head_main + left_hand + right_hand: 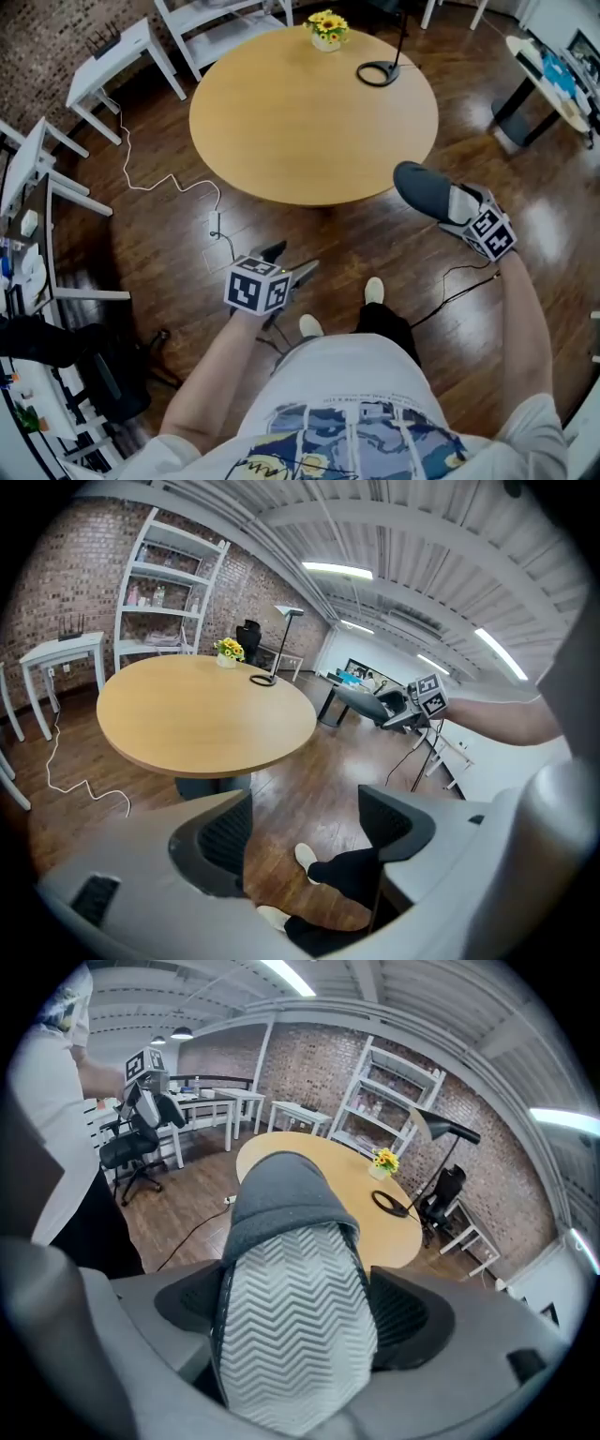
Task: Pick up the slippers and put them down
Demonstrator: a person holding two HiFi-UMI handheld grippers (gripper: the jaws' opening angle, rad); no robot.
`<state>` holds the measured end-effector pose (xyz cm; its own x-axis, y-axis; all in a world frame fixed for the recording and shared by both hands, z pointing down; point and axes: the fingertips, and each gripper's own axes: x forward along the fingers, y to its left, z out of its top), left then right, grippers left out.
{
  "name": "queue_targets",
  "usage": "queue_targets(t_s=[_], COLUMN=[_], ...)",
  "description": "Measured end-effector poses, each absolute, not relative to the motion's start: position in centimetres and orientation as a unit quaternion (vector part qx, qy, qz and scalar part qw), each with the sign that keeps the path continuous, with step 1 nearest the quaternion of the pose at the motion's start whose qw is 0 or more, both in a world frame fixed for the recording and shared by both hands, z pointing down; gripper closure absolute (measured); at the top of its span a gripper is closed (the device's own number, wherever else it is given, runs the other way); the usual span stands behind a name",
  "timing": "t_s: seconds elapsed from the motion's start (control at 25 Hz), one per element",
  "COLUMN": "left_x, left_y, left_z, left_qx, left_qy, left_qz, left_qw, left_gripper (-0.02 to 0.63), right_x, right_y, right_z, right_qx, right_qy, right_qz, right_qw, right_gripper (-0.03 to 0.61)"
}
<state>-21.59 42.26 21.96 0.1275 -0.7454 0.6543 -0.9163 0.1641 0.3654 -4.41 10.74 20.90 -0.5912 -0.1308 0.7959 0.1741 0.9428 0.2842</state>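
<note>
A dark grey slipper hangs in the air just off the round table's right edge, with my right gripper shut on it. In the right gripper view the slipper's pale zigzag sole fills the gap between the two pads and its grey upper points toward the table. My left gripper is over the floor in front of the table, open with nothing between its fingers. From the left gripper view the held slipper shows far off at the right. I see no second slipper.
The round wooden table carries a small flower pot and a black lamp base. A white cable trails on the wooden floor. White desks and shelves stand at the left; the person's feet are below.
</note>
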Motion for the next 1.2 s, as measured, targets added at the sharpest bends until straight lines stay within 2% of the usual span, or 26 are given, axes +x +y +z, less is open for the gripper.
queue_targets(t_s=[0.32, 0.68, 0.92, 1.2], left_x=[-15.2, -4.0, 0.5, 3.7], left_y=[31.9, 12.4, 3.0, -5.1], left_z=[25.0, 30.1, 42.2, 62.0], left_qx=[0.648, 0.66, 0.66, 0.649], left_qy=[-0.613, -0.562, -0.538, -0.502], left_qz=[0.142, 0.195, 0.248, 0.272], left_qw=[0.429, 0.458, 0.462, 0.502], left_gripper=[0.259, 0.258, 0.258, 0.258], right_x=[5.7, 15.9, 19.9, 21.1], right_y=[1.0, -17.0, -24.9, -31.1], right_z=[26.0, 39.4, 56.9, 79.6], right_qx=[0.031, 0.076, 0.126, 0.194], right_qy=[-0.869, -0.861, -0.854, -0.841], right_qz=[-0.132, -0.048, 0.03, 0.139], right_qw=[0.476, 0.5, 0.504, 0.486], right_gripper=[0.106, 0.107, 0.107, 0.107])
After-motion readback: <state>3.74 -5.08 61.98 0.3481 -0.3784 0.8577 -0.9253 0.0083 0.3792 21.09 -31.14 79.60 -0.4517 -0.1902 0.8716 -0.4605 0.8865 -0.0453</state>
